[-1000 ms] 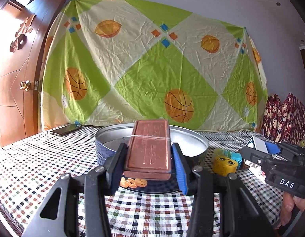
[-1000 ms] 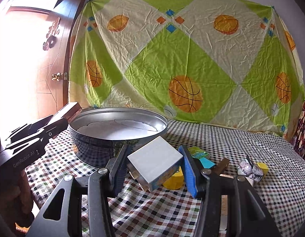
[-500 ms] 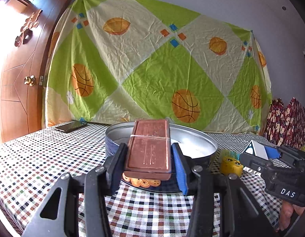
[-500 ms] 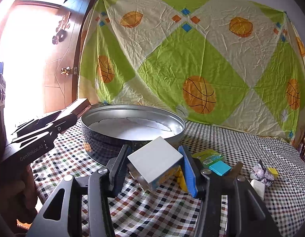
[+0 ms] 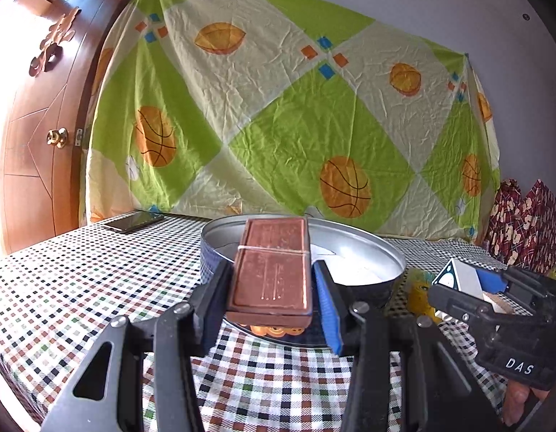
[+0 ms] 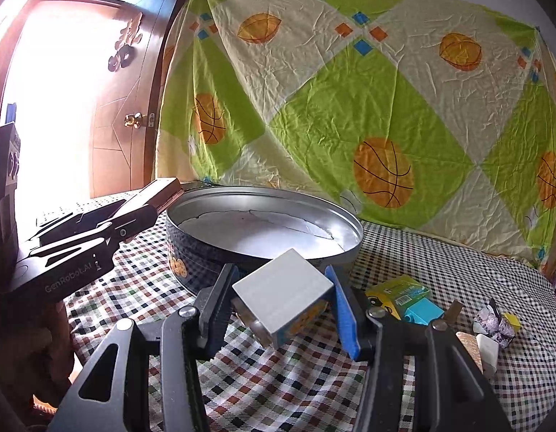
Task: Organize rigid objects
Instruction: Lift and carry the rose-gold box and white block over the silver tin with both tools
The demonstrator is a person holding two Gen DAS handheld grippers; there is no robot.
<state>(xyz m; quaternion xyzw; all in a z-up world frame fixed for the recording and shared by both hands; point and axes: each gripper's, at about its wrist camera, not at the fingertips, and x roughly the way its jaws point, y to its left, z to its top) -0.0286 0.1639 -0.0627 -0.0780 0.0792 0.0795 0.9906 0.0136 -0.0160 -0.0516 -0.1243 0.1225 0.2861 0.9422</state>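
My left gripper (image 5: pixel 272 288) is shut on a flat brown box (image 5: pixel 272 270) bound with a thin band, held level just before the near rim of a round metal tin (image 5: pixel 368 248). My right gripper (image 6: pixel 281 298) is shut on a white box (image 6: pixel 283 295) with a coloured printed side, tilted, in front of the same tin (image 6: pixel 263 201), whose white-lined inside is bare. Each gripper shows in the other's view: the right gripper (image 5: pixel 469 280) at the right with the white box, the left gripper (image 6: pixel 148 201) at the left with the brown box beside the tin's rim.
A checked cloth covers the table (image 5: pixel 80 288). A dark phone (image 5: pixel 132 221) lies far left. A yellow toy (image 5: pixel 420 293), a green-yellow packet (image 6: pixel 400 291), a turquoise block (image 6: pixel 422 311) and small bits (image 6: pixel 494 324) lie right of the tin. A patterned sheet hangs behind; a wooden door stands left.
Both grippers keep their grips. The right gripper has shifted sideways, so the tin now sits more centred and closer in its view. The left view has swung slightly.
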